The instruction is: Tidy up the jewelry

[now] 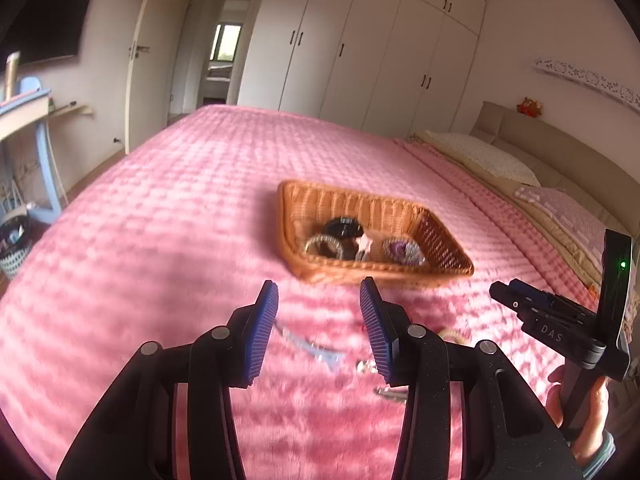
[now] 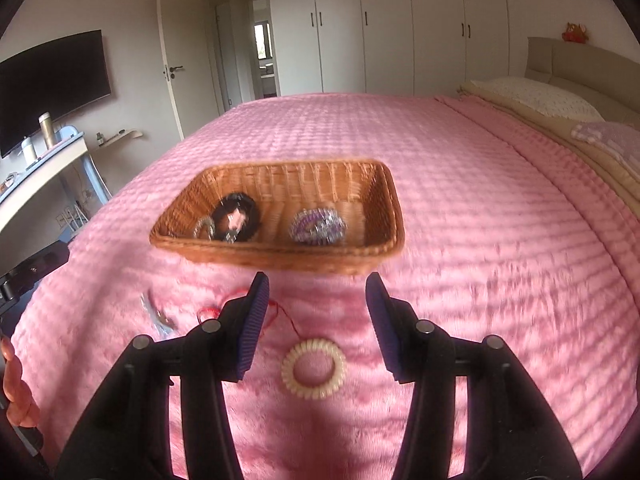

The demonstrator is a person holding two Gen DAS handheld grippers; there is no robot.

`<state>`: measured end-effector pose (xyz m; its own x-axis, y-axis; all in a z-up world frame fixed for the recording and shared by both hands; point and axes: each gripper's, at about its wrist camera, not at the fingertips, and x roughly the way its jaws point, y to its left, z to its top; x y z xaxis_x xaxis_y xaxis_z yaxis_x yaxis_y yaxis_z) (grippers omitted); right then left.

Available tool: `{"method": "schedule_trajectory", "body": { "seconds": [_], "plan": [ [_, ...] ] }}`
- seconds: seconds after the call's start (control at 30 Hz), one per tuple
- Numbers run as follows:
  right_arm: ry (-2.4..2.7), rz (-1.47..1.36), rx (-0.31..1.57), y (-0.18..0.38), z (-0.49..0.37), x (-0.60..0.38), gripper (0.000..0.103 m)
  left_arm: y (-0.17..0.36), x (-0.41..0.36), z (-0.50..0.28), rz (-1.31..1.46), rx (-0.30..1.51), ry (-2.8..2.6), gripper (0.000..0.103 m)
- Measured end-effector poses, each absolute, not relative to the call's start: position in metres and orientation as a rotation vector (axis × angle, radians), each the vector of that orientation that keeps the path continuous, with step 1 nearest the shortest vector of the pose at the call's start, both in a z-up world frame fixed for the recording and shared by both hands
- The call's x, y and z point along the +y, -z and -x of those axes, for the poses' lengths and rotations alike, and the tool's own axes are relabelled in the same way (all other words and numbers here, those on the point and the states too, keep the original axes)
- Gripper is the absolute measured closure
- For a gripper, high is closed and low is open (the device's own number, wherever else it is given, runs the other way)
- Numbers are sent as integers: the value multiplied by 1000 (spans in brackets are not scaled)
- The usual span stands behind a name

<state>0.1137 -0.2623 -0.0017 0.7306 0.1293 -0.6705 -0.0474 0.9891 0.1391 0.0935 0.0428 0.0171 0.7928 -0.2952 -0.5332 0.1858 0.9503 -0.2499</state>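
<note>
A wicker basket point(image 1: 444, 240) point(image 2: 384, 208) sits on the pink bedspread and holds a black hair tie point(image 2: 236, 216), a silver ring-shaped piece point(image 1: 322, 246) and a purple sparkly scrunchie point(image 2: 318, 226) point(image 1: 402, 252). My left gripper point(image 1: 319, 298) is open and empty above a silver-blue hair clip point(image 1: 316, 346). My right gripper point(image 2: 317, 290) is open and empty above a cream spiral hair tie point(image 2: 314, 368). A red string point(image 2: 288, 316) and a silver clip point(image 2: 158, 314) lie to the left of the cream tie. Small metal pieces point(image 1: 390, 394) lie near my left gripper's right finger.
The pink bedspread point(image 2: 500, 240) covers a wide bed. Pillows point(image 2: 544, 100) and a headboard are at the right. A desk point(image 2: 44, 168) and a TV stand at the left, wardrobes at the back. My right gripper's body also shows in the left wrist view point(image 1: 560, 320).
</note>
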Motion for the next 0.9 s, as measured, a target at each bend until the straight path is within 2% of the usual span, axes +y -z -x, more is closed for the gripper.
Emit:
{"method": "schedule_trajectory", "body": {
  "seconds": [0.4,0.8,0.9],
  "plan": [
    [-29,-117,850,60,-119,-265,56,55,44,-123,360,842,218,61],
    [-47,-102,879,69,-126,-260,56,75,3,-146,310,897,193,56],
    [-65,-112,902,73,-130,-260,67,76,4,-146,302,901,199,58]
  ]
}}
